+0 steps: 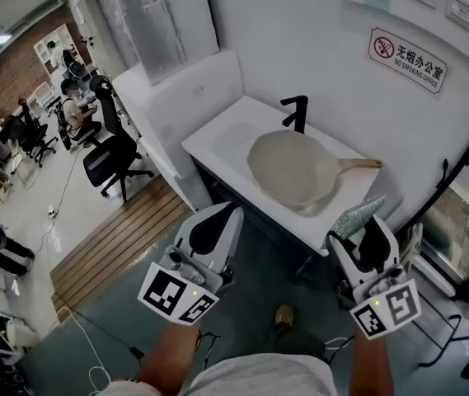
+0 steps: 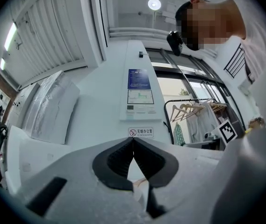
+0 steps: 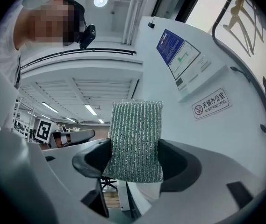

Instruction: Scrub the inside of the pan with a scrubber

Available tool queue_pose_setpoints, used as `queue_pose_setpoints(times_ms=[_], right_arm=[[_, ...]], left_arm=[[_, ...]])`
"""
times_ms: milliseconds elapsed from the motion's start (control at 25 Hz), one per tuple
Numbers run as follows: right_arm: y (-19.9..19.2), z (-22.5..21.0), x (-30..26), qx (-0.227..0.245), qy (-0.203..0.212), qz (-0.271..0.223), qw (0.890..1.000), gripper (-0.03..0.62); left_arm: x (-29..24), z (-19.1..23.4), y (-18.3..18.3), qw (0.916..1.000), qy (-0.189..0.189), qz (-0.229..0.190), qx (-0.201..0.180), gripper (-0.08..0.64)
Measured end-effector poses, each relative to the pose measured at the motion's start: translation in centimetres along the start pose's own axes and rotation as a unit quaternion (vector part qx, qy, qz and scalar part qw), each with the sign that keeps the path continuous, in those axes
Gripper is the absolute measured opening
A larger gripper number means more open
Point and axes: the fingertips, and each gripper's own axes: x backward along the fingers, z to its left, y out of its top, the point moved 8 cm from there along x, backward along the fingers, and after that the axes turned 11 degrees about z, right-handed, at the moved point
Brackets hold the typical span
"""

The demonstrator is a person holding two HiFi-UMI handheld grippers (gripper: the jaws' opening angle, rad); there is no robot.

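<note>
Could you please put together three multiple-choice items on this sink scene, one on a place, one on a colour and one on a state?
1. Where does the pale round pan with a wooden handle lie?
A) on the slatted floor
B) in the white sink
C) on a black chair

2. What colour is the tap over the sink?
A) black
B) red
C) gold

3. How is the right gripper?
A) open and empty
B) shut on the pan's handle
C) shut on the green mesh scrubber

Answers: 1 B, the head view shows it in the basin; 2 A, it stands dark against the white wall; 3 C, the scrubber sits pinched between its jaws.
</note>
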Motion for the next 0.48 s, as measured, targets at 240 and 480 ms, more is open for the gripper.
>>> queue_pose_setpoints(times_ms=[240,480], right_arm=[[-0.7,-5.4,-4.0,0.002,0.014,0.009,1.0,0.304],[-0.4,-10.3,-7.3,0.001,0.027,0.012,1.0,0.304]], left_arm=[[-6.2,2.3,-1.5,0.9999,0.013,0.011,-0.001,0.017],[-11.4,3.9,-2.0,0.9994,0.028,0.018,-0.004,0.016]])
